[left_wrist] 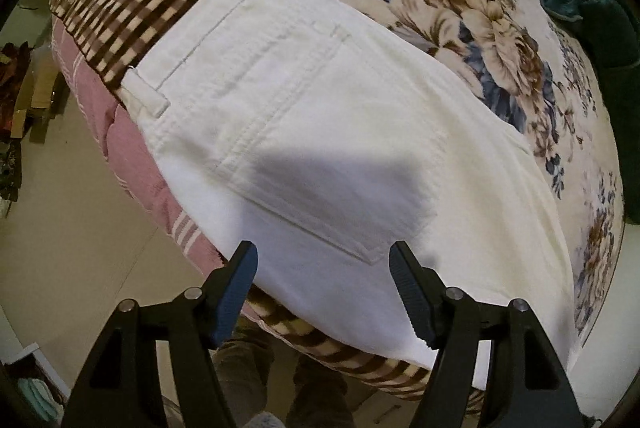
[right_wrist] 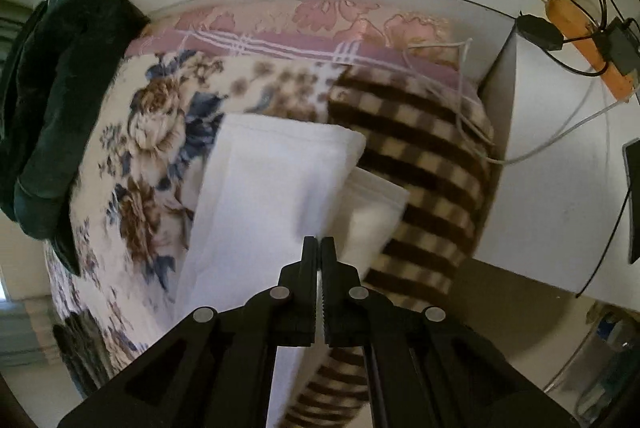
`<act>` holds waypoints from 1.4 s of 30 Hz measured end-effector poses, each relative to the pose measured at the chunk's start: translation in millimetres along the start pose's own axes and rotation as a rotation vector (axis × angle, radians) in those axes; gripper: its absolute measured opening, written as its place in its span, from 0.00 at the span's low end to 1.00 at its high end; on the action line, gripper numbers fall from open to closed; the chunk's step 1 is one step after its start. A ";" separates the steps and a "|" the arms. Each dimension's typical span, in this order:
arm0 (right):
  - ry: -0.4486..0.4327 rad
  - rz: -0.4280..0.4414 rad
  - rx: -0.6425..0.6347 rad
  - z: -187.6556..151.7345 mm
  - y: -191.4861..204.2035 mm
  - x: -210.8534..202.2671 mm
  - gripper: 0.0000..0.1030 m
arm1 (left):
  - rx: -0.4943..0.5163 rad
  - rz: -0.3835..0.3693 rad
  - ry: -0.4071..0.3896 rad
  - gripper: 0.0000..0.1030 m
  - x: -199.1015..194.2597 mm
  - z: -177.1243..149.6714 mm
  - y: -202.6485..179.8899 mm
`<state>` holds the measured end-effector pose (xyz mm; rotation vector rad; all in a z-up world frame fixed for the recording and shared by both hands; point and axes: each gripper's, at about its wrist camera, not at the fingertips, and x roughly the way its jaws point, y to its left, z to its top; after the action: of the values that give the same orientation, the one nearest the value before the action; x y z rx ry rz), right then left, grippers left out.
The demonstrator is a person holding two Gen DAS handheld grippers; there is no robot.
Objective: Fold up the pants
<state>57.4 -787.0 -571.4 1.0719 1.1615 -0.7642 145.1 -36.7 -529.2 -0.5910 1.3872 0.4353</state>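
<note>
The white pants (left_wrist: pixel 320 132) are spread on the floral blanket (left_wrist: pixel 480 40). The left gripper (left_wrist: pixel 323 260) is held wide open and empty above the back pocket (left_wrist: pixel 316 156), while the right gripper (right_wrist: pixel 319 248) is clamped on a leg hem (right_wrist: pixel 280 184). The hem is best carried straight to the waistband (left_wrist: pixel 192 40), edges matched.

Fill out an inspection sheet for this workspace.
Surface: bed with floral blanket, checked border.
Job's things: white pants flat, back pocket up; leg ends lie on the blanket.
Clutter: dark green cloth on the bed.
Grippers: left gripper open above the pants; right gripper shut on pants fabric.
Cables: white cord on the bed; black wires on the wall.
Surroundings: boxes on the floor.
</note>
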 end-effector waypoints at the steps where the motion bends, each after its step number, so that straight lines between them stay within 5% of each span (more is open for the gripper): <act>1: 0.026 -0.027 0.004 1.2 -7.5 8.9 0.02 | -0.003 0.001 0.002 0.64 0.8 0.6 0.5; 5: 0.081 -0.167 -0.014 8.3 -23.0 31.0 0.10 | -0.025 -0.004 0.001 0.64 1.5 3.2 5.4; 10: 0.054 -0.051 -0.048 -3.2 -19.1 10.3 0.30 | -0.061 0.002 -0.004 0.64 4.9 8.8 22.0; 12: 0.076 -0.012 -0.065 -9.2 -12.9 13.1 0.47 | -0.092 0.019 -0.001 0.64 10.6 12.3 31.8; 15: 0.106 0.002 -0.070 -24.7 -0.9 25.8 0.49 | -0.166 0.012 -0.004 0.63 19.9 17.6 51.1; 19: 0.153 -0.042 -0.092 -51.2 18.5 39.9 0.49 | -0.263 -0.011 -0.020 0.06 26.3 21.8 80.8; 24: 0.141 -0.133 -0.249 -92.8 66.9 30.6 0.49 | -0.332 0.005 -0.044 0.06 18.4 26.7 126.1; 28: 0.150 -0.085 -0.510 -135.7 137.8 22.3 0.49 | -0.254 0.022 -0.070 0.08 -18.0 31.7 115.6; 30: 0.215 -0.045 -0.689 -167.9 193.5 33.7 0.49 | -0.152 0.014 -0.106 0.22 -38.6 38.8 85.9; 32: 0.282 -0.002 -0.855 -199.1 242.8 50.6 0.49 | -0.078 -0.005 -0.134 0.72 -48.4 48.4 57.0; 33: 0.306 0.007 -0.926 -212.8 264.0 60.1 0.50 | -0.039 -0.030 -0.152 0.77 -49.9 54.7 39.6; 40: 0.365 -0.110 -1.452 -300.7 365.3 132.4 0.49 | 0.250 -0.089 -0.063 0.78 1.1 88.2 -74.9; 41: 0.364 -0.127 -1.494 -306.0 369.0 136.7 0.40 | 0.289 -0.088 -0.046 0.78 8.5 90.3 -91.5; 42: 0.381 -0.100 -1.546 -311.1 371.7 137.1 0.10 | 0.333 -0.090 -0.025 0.78 13.0 90.0 -107.8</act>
<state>325.1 -363.0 -620.0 -0.1816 1.6190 0.3846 282.9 -65.8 -520.7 -0.3714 1.3659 0.1335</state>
